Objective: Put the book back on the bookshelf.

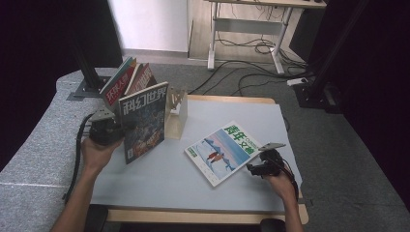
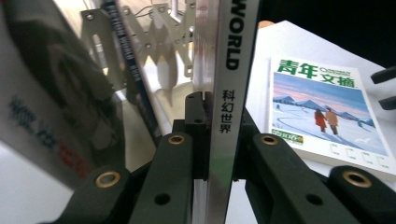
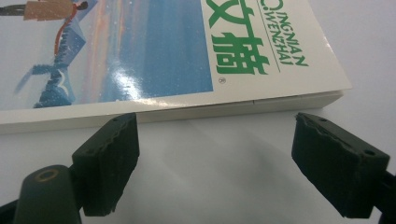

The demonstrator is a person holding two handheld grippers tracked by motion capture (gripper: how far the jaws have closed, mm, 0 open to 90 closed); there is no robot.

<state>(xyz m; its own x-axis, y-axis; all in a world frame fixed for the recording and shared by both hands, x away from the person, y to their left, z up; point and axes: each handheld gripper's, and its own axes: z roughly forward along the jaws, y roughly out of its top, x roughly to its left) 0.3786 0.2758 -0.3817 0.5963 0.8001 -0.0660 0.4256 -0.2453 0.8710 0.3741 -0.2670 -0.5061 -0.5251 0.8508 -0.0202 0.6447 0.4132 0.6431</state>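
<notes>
Glossy magazine (image 1: 143,121) clamped upright in left gripper (image 1: 107,129) — feed it spine-first into rack (image 1: 177,104); right gripper (image 1: 258,167) gapes, holding nothing.

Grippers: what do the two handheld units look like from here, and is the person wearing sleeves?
Both the left gripper and right gripper are black, each topped by a grey three-cornered plate with a black cable trailing back. The jaw arms carry brass-ringed holes; the right gripper's pads are dark, blocky and worn-edged. The forearms are bare: no sleeves.

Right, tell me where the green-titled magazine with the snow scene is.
In the high view the green-titled magazine lies flat on the grey table, right of centre, just ahead of the right gripper, whose open jaws face its edge.
</notes>
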